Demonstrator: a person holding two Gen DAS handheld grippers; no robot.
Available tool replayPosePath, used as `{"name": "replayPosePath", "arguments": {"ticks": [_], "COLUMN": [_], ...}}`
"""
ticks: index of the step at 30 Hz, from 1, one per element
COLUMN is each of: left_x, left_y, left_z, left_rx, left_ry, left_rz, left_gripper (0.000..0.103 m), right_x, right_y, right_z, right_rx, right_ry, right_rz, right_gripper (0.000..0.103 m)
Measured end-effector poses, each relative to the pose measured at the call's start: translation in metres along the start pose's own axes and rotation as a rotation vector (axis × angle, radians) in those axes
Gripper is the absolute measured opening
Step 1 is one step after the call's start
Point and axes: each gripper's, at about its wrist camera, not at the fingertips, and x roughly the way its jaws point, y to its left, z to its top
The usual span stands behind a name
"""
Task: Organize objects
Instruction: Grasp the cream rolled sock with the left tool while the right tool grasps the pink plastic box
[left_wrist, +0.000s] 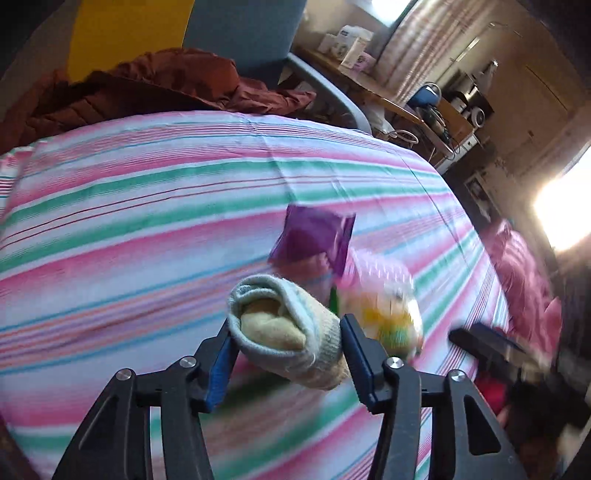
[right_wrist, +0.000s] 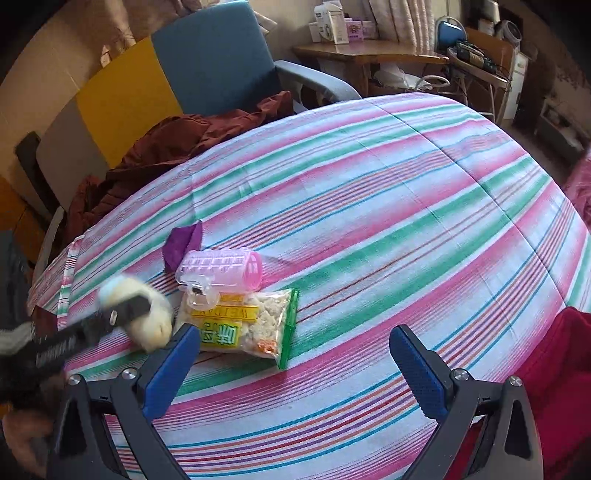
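1. Striped bedcover underneath everything; on it a clear snack bag holding pale pieces, touching a pink hair roller and a purple wrapper.
2. Sharp only from the right wrist – bag lettering, roller clip; blurred from the left.
3. Left gripper clamped on a rolled sock, just beside the bag.
4. Right gripper wide apart – holding nothing, above the cover.

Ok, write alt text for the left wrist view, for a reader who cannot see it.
The left hand-held gripper clamps a rolled pale sock between its blue pads, above a bed with a pink, green and white striped sheet. Just beyond lie a purple packet, a blurred pink roller and a snack bag.
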Motion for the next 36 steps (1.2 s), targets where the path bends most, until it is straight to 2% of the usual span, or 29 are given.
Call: {"name": "replayPosePath", "arguments": {"ticks": [3, 12, 16, 22, 30, 31, 32, 33, 36], "left_x": [-0.016, -0.062, -0.068, -0.068, -0.071, -0.072, -0.072, -0.074, -0.077], "left_y": [0.006, 0.026, 0.024, 0.034, 0.036, 0.037, 0.037, 0.038, 0.039], "left_z": [-0.022, -0.076, -0.085, -0.088, -0.092, -0.092, -0.092, -0.093, -0.093], "left_rx": [0.028, -0.019, 0.019, -0.006, -0.010, -0.011, -0.011, -0.011, -0.016], "left_ry": [-0.025, -0.045, -0.049, -0.046, -0.058, -0.060, -0.062, -0.066, -0.071], "left_rz": [0.007, -0.009, 0.024, 0.009, 0.014, 0.013, 0.013, 0.014, 0.012], "left_gripper": [0.054, 0.053, 0.053, 0.053, 0.053, 0.053, 0.053, 0.053, 0.053], "right_x": [-0.002, 0.000, 0.004, 0.007, 0.057, 0.061, 0.065, 0.067, 0.063], "right_y": [0.007, 0.020, 0.025, 0.044, 0.066, 0.067, 0.068, 0.069, 0.070], "right_z": [0.000, -0.005, -0.008, 0.003, 0.033, 0.034, 0.034, 0.033, 0.026], "right_rx": [-0.029, -0.077, -0.084, -0.102, -0.134, -0.136, -0.142, -0.149, -0.177], "right_ry": [-0.016, -0.029, -0.015, -0.006, 0.074, 0.081, 0.084, 0.088, 0.091], "right_rz": [0.015, 0.039, 0.045, 0.047, 0.007, 0.009, 0.003, -0.005, 0.001], "right_gripper": [0.103, 0.103, 0.103, 0.103, 0.103, 0.098, 0.088, 0.066, 0.065]}}
